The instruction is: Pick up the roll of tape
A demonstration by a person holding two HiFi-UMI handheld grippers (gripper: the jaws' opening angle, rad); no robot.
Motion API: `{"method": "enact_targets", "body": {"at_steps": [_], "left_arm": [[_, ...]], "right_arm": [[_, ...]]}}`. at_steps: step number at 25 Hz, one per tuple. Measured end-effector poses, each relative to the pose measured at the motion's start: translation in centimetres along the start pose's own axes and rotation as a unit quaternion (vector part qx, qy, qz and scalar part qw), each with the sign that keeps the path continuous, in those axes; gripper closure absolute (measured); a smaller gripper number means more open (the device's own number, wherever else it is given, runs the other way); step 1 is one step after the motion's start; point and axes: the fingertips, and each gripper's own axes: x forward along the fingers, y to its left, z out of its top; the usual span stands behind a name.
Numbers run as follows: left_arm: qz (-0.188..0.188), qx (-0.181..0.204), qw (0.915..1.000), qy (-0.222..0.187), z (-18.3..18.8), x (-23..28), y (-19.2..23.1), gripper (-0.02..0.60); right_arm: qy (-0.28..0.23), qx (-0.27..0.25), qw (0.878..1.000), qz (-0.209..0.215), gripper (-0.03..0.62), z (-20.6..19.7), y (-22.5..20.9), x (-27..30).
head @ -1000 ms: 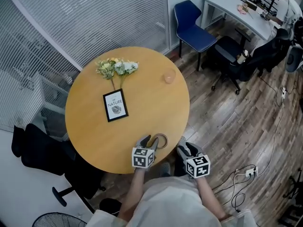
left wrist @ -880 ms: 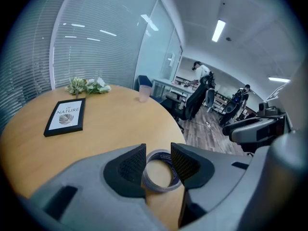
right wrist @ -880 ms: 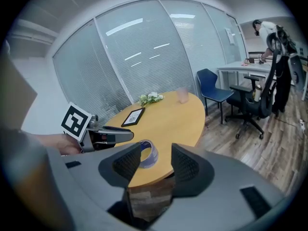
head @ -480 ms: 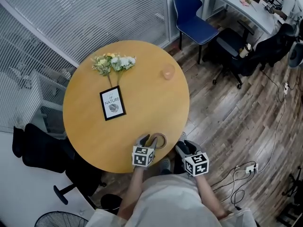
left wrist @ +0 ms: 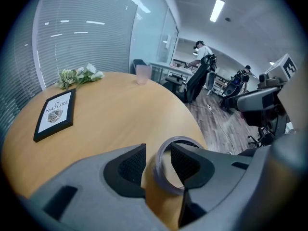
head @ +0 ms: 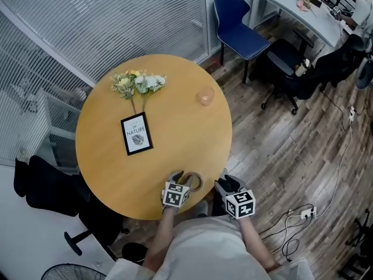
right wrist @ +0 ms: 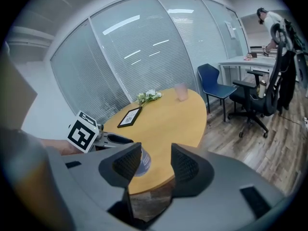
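A brown roll of tape [head: 196, 182] lies flat near the front edge of the round wooden table [head: 175, 133]. My left gripper [head: 183, 177] is at the roll. In the left gripper view the roll's thin wall [left wrist: 159, 166] stands between the jaws of the left gripper [left wrist: 158, 150], one jaw inside the ring and one outside. A gap still shows beside the wall, so the jaws are open. My right gripper [head: 226, 184] hangs open and empty just off the table's edge, right of the roll. The right gripper view looks between the jaws of the right gripper [right wrist: 156, 153] at the roll [right wrist: 143, 161].
On the table are a framed picture [head: 136, 134], a bunch of flowers [head: 137, 83] and a pink cup [head: 205, 96]. A blue chair [head: 236, 31] and a black office chair [head: 291, 69] stand beyond the table, another black chair [head: 52, 185] at its left. Cables lie on the floor.
My left gripper has slid forward so that its jaws now straddle the roll's wall. The head view has shifted slightly. The right gripper has stayed beside the table edge.
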Motion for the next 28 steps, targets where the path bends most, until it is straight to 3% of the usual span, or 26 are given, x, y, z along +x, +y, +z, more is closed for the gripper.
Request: {"method": "enact_targets", "body": {"at_steps": [6, 13, 17, 25, 28], "left_arm": [[-0.006, 0.013, 0.9996, 0.024, -0.6, 1.1, 0.0, 0.422], [0.000, -0.013, 0.9994, 0.033, -1.6, 1.4, 1.2, 0.431], [-0.003, -0.001, 0.9993, 0.038, -1.6, 1.4, 1.1, 0.433], [-0.006, 0.035, 0.9984, 0.044, -1.4, 1.5, 0.1, 0.512], [-0.003, 0.046, 0.9979, 0.046, -1.4, 1.6, 0.0, 0.515]], "right_arm": [[0.001, 0.004, 1.000, -0.004, 0.405, 0.6, -0.7, 0.4], [0.002, 0.006, 1.000, -0.007, 0.405, 0.4, -0.9, 0.5], [-0.003, 0.006, 1.000, -0.011, 0.405, 0.7, -1.0, 0.4], [-0.007, 0.009, 1.000, -0.013, 0.407, 1.0, -1.1, 0.2], [-0.010, 0.011, 1.000, -0.015, 0.408, 1.1, -1.1, 0.0]]}}
